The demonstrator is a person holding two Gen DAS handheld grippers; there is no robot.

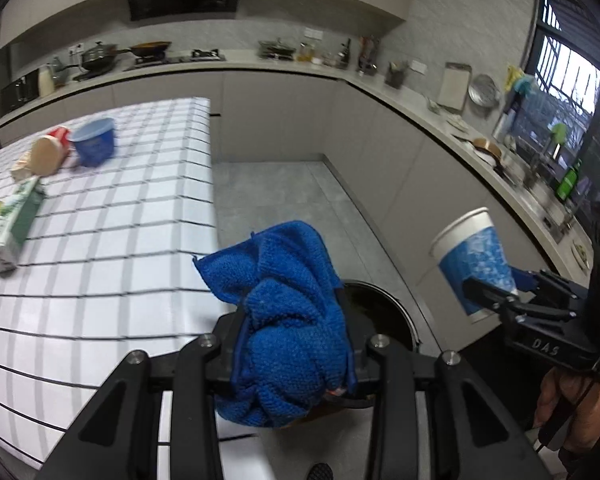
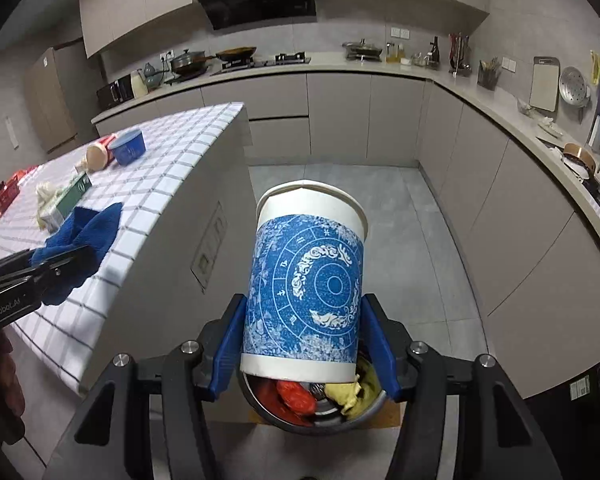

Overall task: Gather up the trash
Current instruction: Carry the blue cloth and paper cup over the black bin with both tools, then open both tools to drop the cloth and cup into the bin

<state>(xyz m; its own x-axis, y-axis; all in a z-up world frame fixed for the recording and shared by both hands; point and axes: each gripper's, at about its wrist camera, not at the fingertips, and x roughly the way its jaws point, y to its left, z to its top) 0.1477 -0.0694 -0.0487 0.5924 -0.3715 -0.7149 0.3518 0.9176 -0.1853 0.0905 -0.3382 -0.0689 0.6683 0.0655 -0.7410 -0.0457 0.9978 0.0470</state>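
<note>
Right claw is clamped on paper cup, held over trash bin at 6 o'clock. Left claw is clamped on blue cloth. Drop step judged; release needed next. More trash is left on table.

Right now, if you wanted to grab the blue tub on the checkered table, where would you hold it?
Probably by the sides of the blue tub, just under its rim. It stands upright with its wide mouth up, and its wall looks round and smooth, so fingers could close across it from above. The tipped red cup crowds its left side, so coming straight down looks safer than coming from there.
</note>
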